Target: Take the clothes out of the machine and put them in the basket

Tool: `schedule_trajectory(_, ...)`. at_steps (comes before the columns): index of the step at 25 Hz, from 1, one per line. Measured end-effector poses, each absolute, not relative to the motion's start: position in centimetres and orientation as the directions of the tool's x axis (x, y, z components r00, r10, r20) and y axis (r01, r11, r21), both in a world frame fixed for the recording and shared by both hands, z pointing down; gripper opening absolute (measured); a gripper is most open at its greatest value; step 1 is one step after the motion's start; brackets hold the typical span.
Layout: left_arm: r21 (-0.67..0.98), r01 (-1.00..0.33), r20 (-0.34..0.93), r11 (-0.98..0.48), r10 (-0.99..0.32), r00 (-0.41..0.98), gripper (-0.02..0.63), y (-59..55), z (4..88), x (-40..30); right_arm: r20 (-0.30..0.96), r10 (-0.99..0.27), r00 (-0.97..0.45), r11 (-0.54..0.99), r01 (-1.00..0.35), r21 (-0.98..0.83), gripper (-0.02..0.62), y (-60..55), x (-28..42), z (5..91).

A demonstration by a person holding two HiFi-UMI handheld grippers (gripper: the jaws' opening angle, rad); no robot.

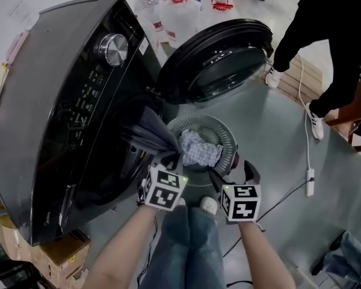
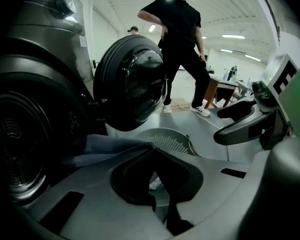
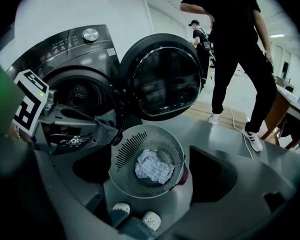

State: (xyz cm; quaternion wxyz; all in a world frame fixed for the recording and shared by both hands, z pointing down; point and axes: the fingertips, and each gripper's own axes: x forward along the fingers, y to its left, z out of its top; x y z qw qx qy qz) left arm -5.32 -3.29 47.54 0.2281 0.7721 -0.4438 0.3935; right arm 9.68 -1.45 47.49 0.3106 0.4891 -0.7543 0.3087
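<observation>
- Dark grey front-load washing machine [image 1: 60, 101], round door open, well left of both sets of jaws.
- Dark blue-grey garment [image 1: 147, 130] stretched from drum mouth to L gripper [image 1: 171, 159]. Jaws pressed together, pinching garment's end.
- Round grey perforated plastic basket [image 1: 230, 134] on floor, just ahead of jaws, btw the 2 grippers. White-blue patterned cloth [image 1: 200, 149] already inside.
- R gripper [image 1: 233, 174]: jaws spread wide, nothing btw them, by basket's near rim.
- Step, as I judge it: pulling garment out of machine.
- Next: draw it clear of drum, swing over basket, part jaws to drop. Trailing end may snag on door lip.
</observation>
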Motion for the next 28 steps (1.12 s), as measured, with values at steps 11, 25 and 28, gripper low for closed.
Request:
schedule_trajectory(11,0.276,-0.758,0.737,-0.59,-0.377,0.562,0.006,-1.7,47.2,2.1,0.795,-0.559,-0.236,0.27,-0.958,-0.095,0.486,-0.2,13.8,48.4)
schedule_trajectory(25,0.219,-0.848,0.837,-0.483,-0.354,0.417,0.365,-1.9,51.5,0.7,0.798,-0.567,-0.203,0.28,-0.959,-0.045,0.434,0.1,14.5,48.7)
schedule_trajectory(28,0.164,-0.862,0.852,-0.479,-0.372,0.369,0.374,-1.8,52.3,-1.5,0.801,-0.558,-0.217,0.288,-0.956,-0.057,0.434,0.3,13.6,49.1)
